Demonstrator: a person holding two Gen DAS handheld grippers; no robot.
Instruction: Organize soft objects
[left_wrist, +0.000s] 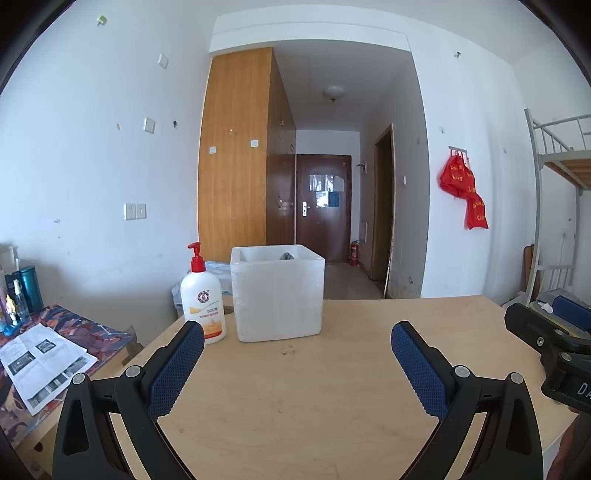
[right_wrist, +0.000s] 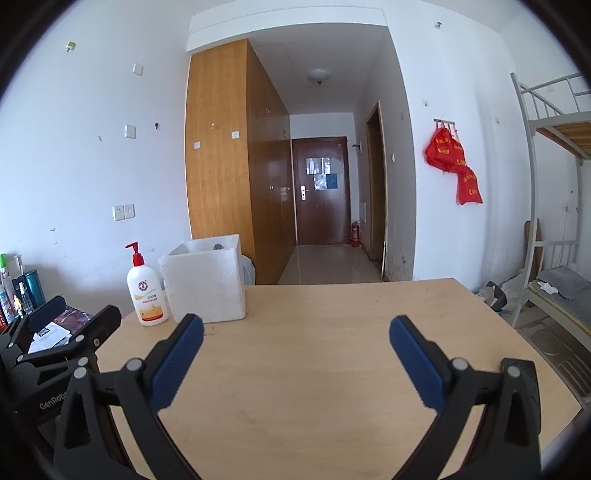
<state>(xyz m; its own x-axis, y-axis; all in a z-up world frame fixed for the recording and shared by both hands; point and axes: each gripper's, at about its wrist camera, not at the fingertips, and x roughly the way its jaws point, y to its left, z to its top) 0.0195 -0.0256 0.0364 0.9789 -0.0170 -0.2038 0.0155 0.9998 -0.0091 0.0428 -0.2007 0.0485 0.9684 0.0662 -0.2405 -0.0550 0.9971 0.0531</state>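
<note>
A white foam box (left_wrist: 279, 293) stands at the far side of the wooden table (left_wrist: 314, 387). A bit of grey soft cloth (left_wrist: 287, 256) pokes up inside it; the cloth also shows in the right wrist view (right_wrist: 218, 246) inside the box (right_wrist: 207, 284). My left gripper (left_wrist: 297, 343) is open and empty, held above the table short of the box. My right gripper (right_wrist: 296, 338) is open and empty above the table (right_wrist: 314, 369), to the right of the box. The right gripper's body shows at the left wrist view's right edge (left_wrist: 554, 343).
A white pump bottle with a red top (left_wrist: 203, 301) stands left of the box, also in the right wrist view (right_wrist: 146, 291). A side table with papers (left_wrist: 40, 362) and bottles is at the left. A bunk bed (right_wrist: 554, 221) stands at the right.
</note>
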